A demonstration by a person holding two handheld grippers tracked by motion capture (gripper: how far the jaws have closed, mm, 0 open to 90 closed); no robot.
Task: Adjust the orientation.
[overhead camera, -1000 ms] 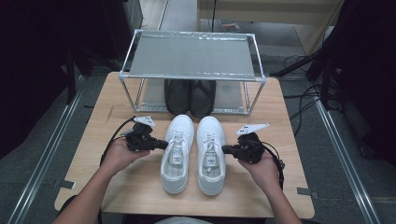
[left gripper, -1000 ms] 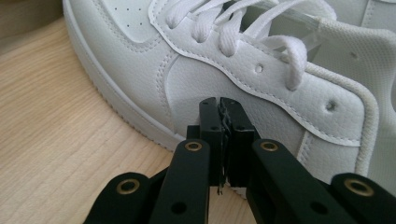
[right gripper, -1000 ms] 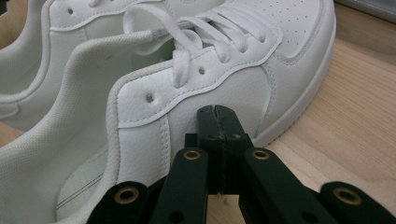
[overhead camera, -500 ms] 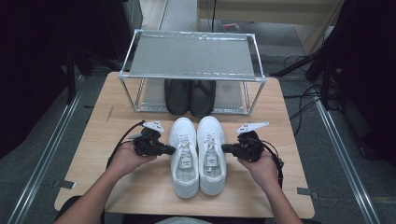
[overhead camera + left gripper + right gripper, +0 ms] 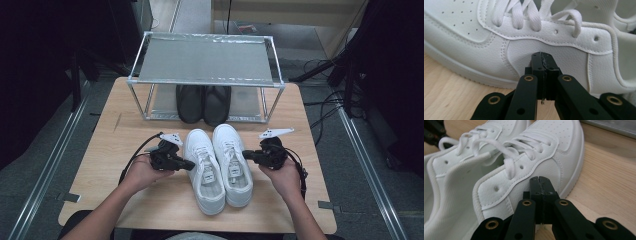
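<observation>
Sneakers (image 5: 218,167) sit paired at mid-counter (image 5: 100,150), squeezed between left gripper (image 5: 186,163) and right gripper (image 5: 248,156); black shoes (image 5: 203,103) already occupy the rack (image 5: 205,60). Left gripper view: jaws together, tips against the white upper (image 5: 564,53). Right gripper view: jaws together too, nothing lifted yet.

High view: looking down over the bench (image 5: 125,145). Gripper views: facing inward, close, sharing the white sneakers (image 5: 220,165).
</observation>
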